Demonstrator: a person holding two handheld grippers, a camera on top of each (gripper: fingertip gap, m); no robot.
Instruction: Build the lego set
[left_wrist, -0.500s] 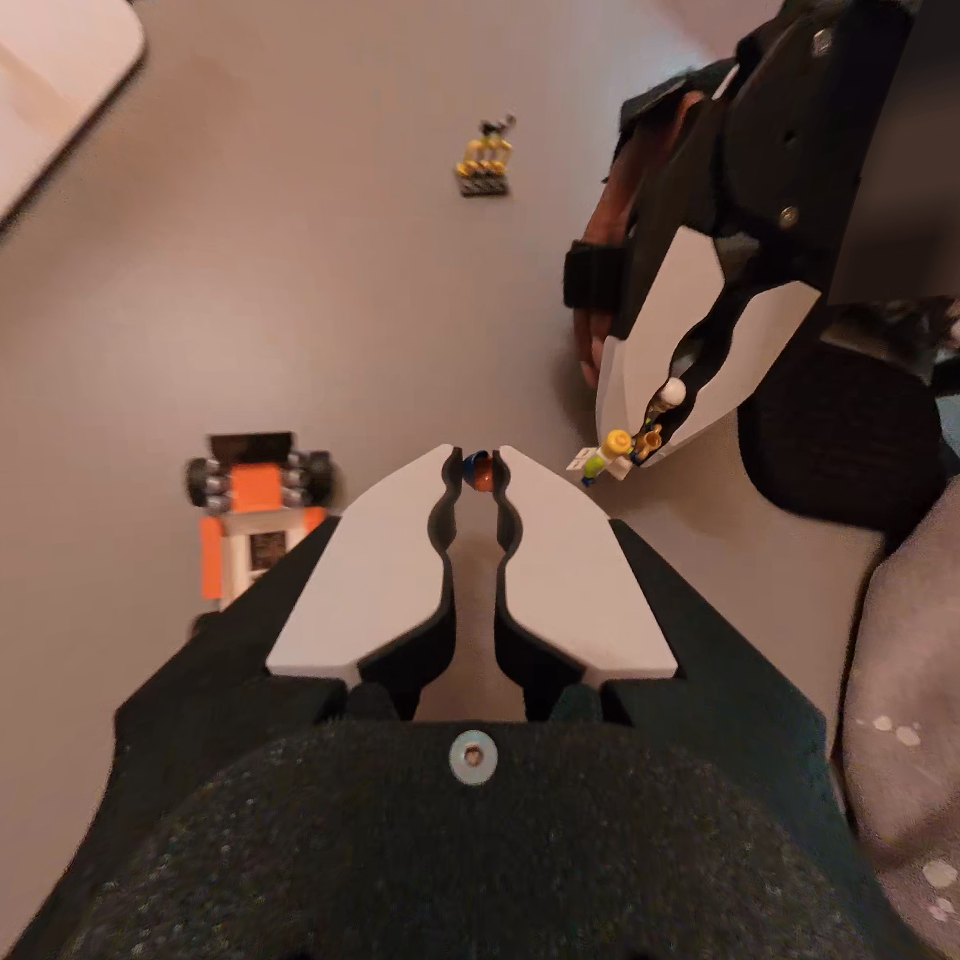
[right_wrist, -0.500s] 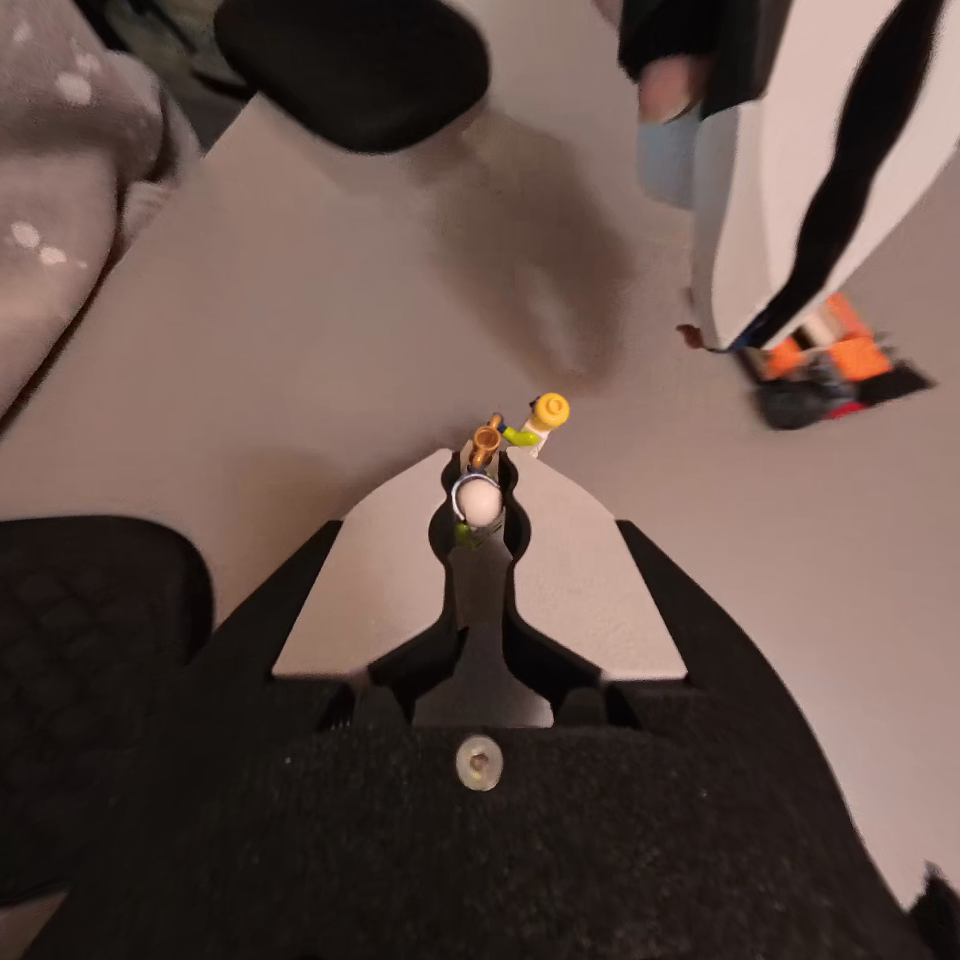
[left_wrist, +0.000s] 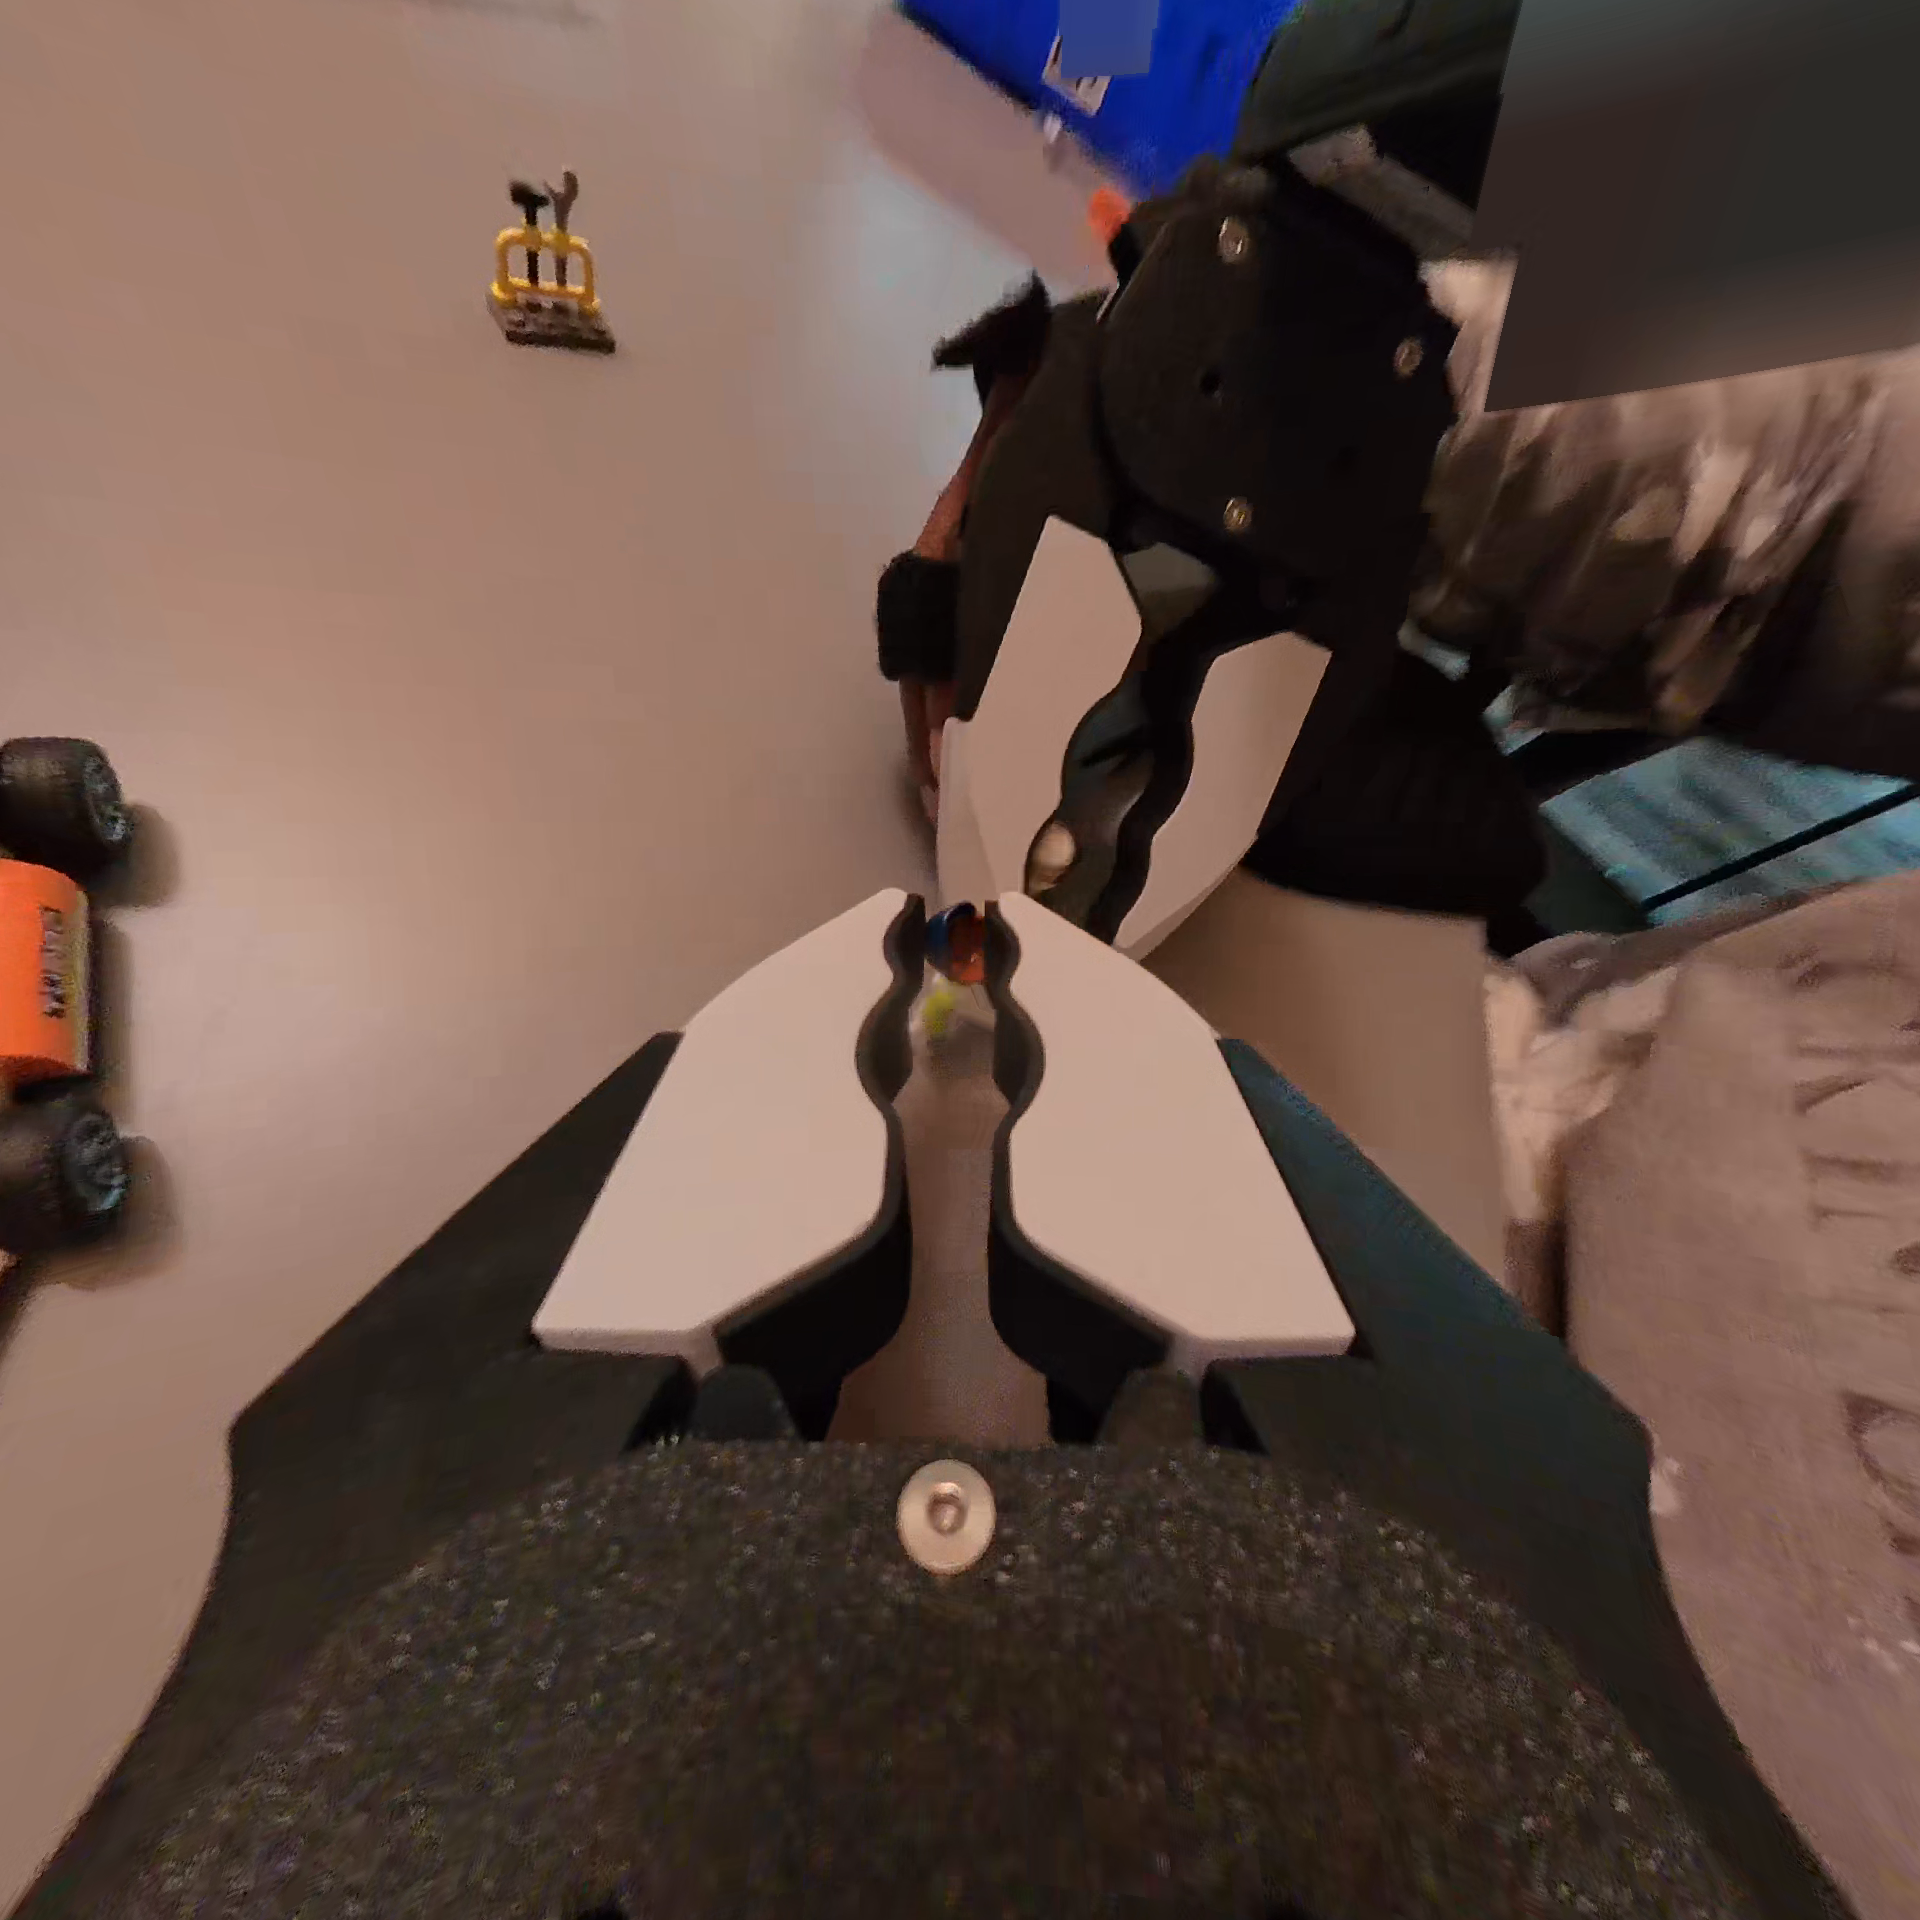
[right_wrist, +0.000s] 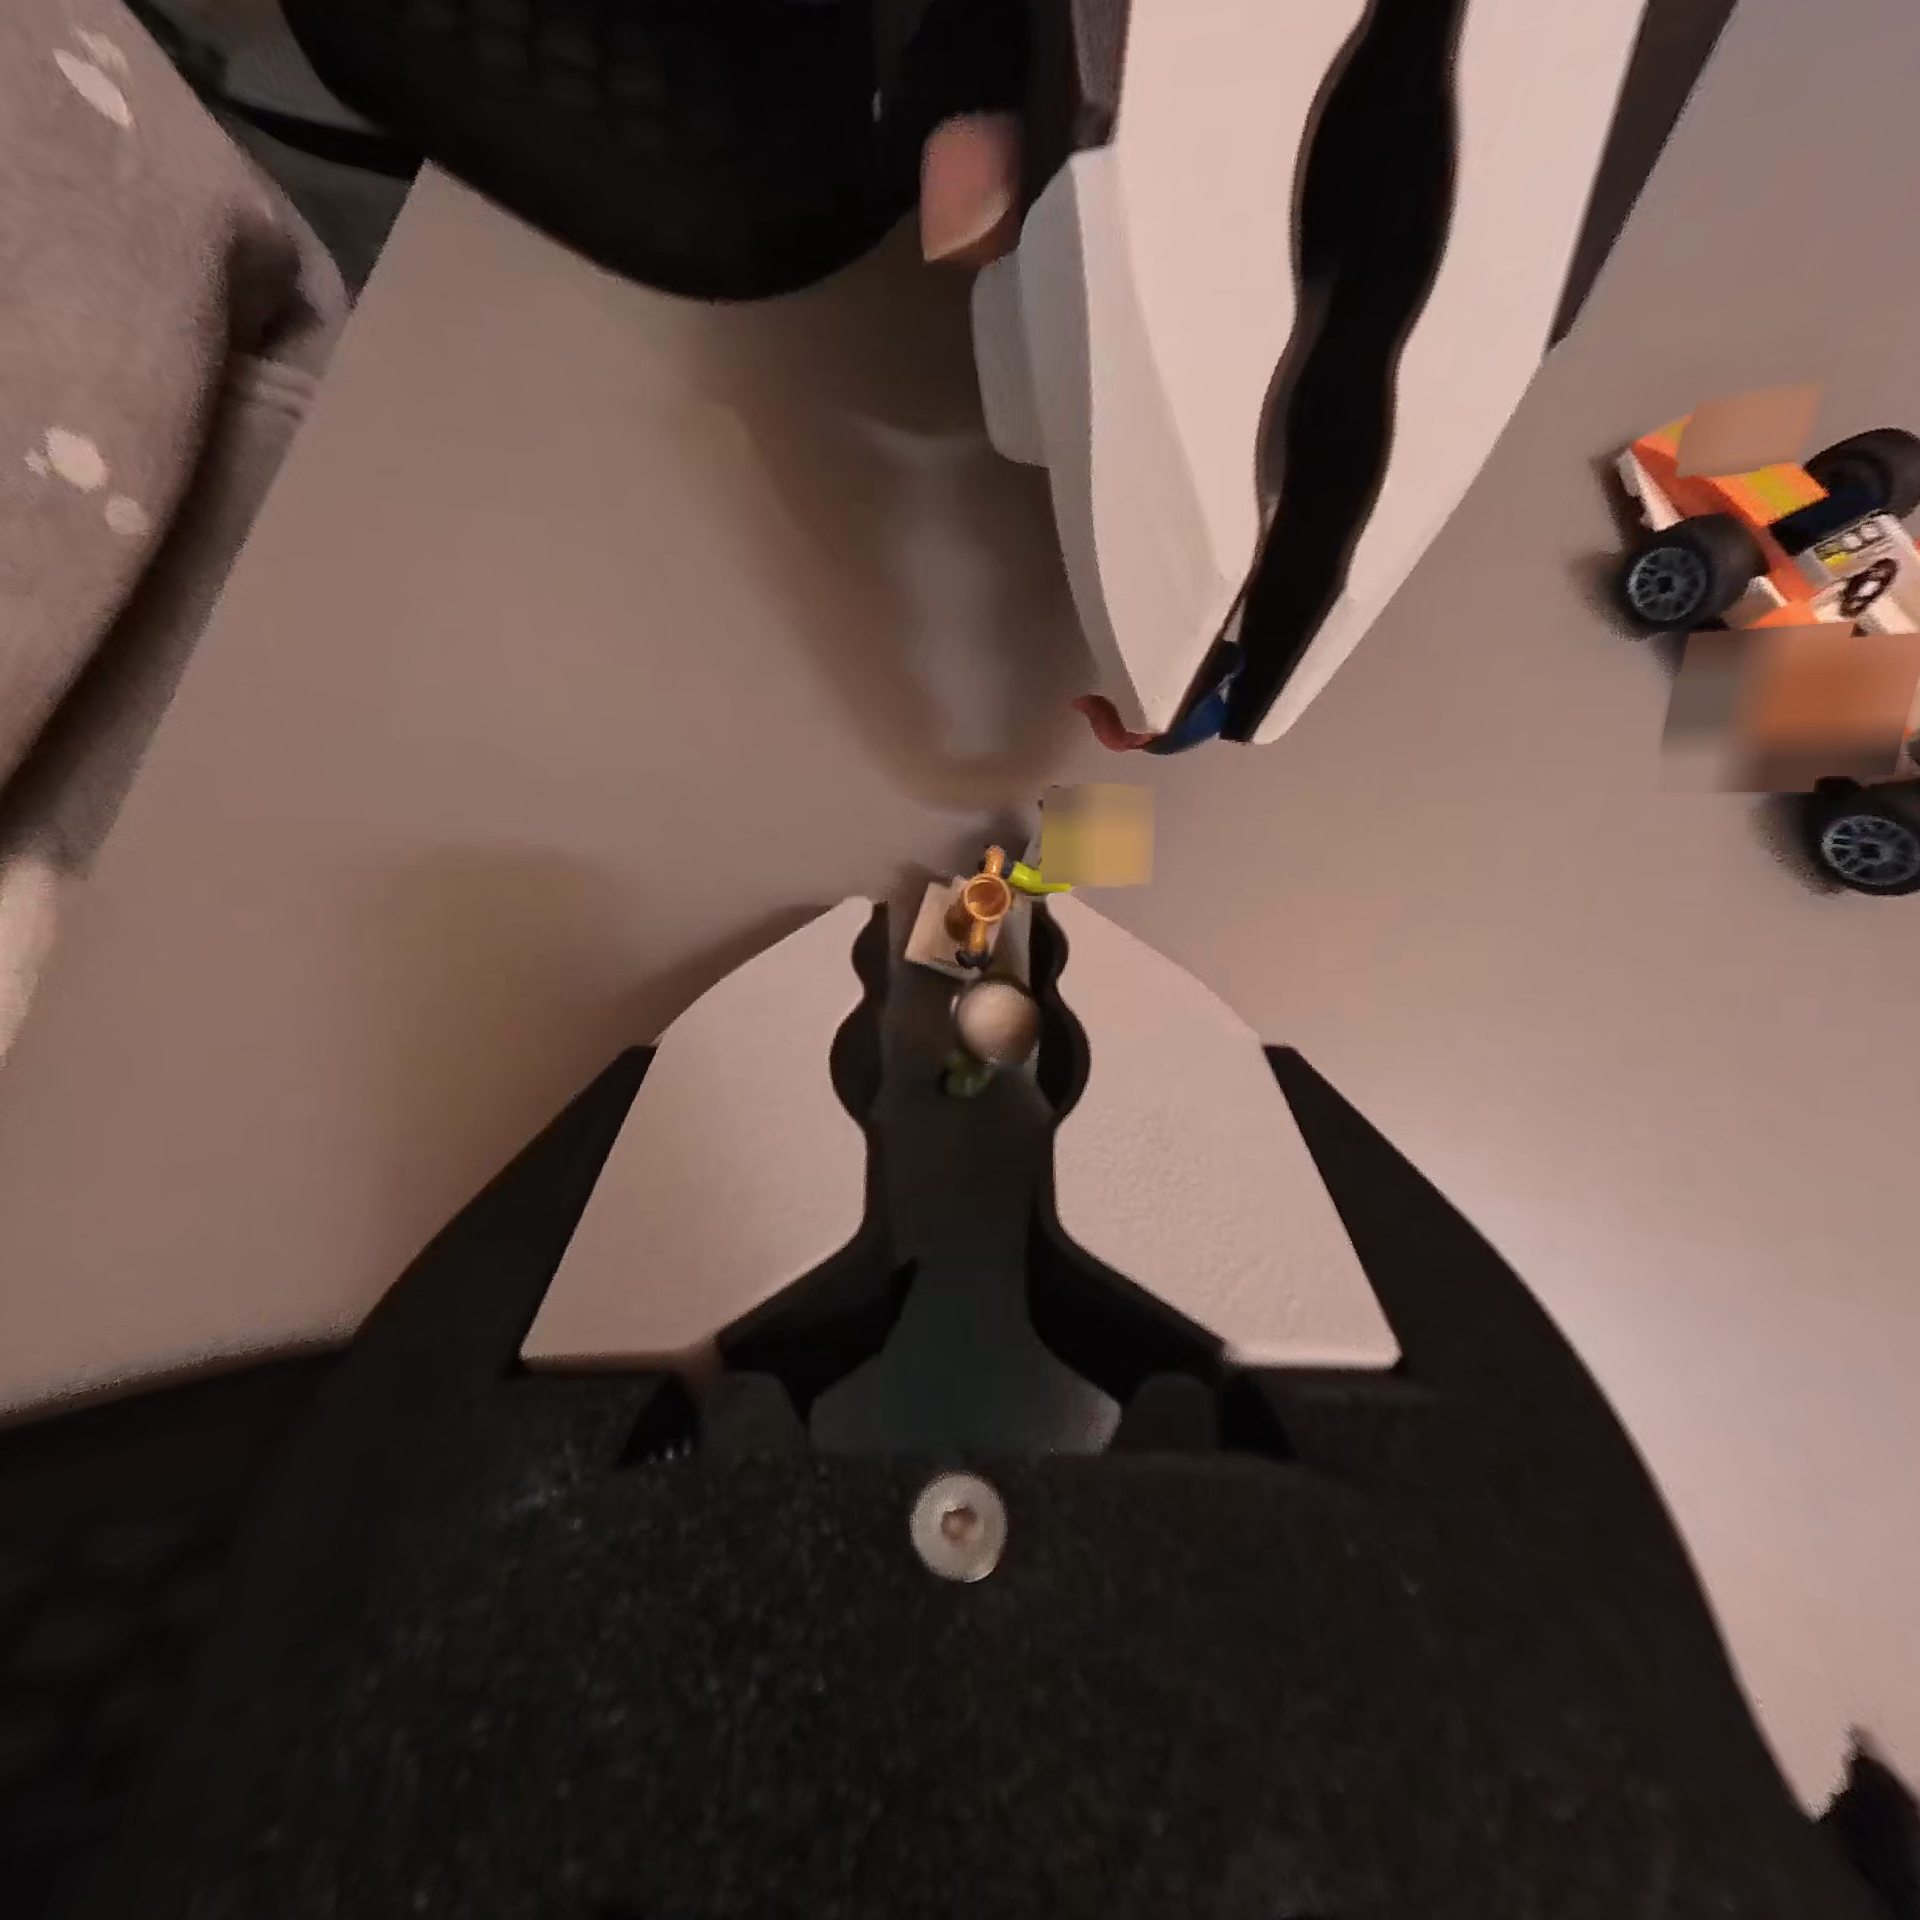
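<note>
My left gripper (left_wrist: 951, 916) is shut on a small blue and red-orange lego piece (left_wrist: 956, 943) at its fingertips. My right gripper (right_wrist: 961, 925) is shut on a small minifigure assembly (right_wrist: 971, 920): a tan plate, a gold cup, a white round part and a figure with lime arms. In the left wrist view the right gripper (left_wrist: 1081, 894) points down right behind my left fingertips, almost touching them. The lime figure (left_wrist: 938, 1013) shows blurred just below the held piece. In the right wrist view the left gripper (right_wrist: 1195, 717) hangs just above the figure's head.
An orange and white lego car with black wheels (left_wrist: 47, 987) sits at the left edge, and it also shows in the right wrist view (right_wrist: 1766, 551). A yellow tool rack (left_wrist: 545, 281) stands farther back. A grey patterned cloth (left_wrist: 1714, 1247) and a blue object (left_wrist: 1122, 94) lie to the right. One gripper's finger ends stand about 5 cm off the other's.
The two grippers have come together: the left one's piece is now right over the figure in the right gripper. Both grips are unchanged. The car has slid towards the left edge of the left wrist view.
</note>
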